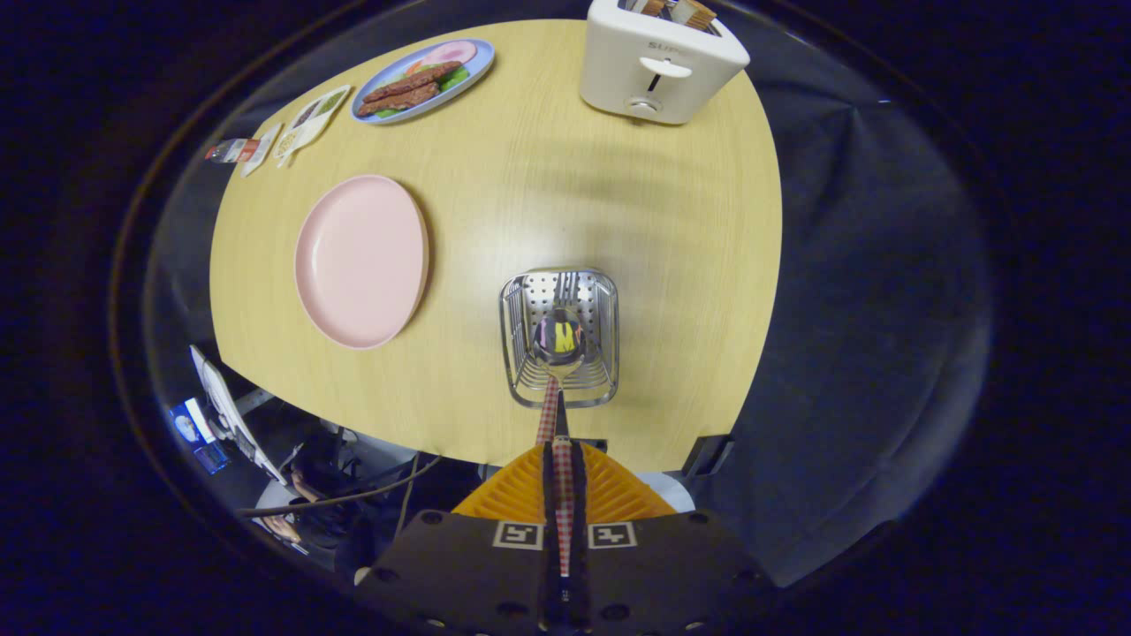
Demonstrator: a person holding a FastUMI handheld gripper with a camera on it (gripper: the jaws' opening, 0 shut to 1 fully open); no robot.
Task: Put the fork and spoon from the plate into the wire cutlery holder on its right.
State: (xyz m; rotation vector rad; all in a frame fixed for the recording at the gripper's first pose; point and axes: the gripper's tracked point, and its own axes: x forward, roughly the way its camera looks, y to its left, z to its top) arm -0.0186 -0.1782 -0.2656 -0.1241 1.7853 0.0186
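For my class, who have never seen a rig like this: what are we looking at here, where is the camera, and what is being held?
A person holds a hand tool with two jaws; the camera rides on it, looking forward along them. The gripper is shut on a spoon, its bowl just above the wire holder. A fork's prongs show inside the holder. On the wooden table beyond lie an empty pink plate, a blue plate of food, and a toaster.

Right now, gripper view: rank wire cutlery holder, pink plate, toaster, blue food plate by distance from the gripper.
Gripper is shut on the spoon.
1. Wire cutlery holder, just ahead of the fingers.
2. Pink plate, left of the holder.
3. Toaster and blue food plate, across the table: too close to call.
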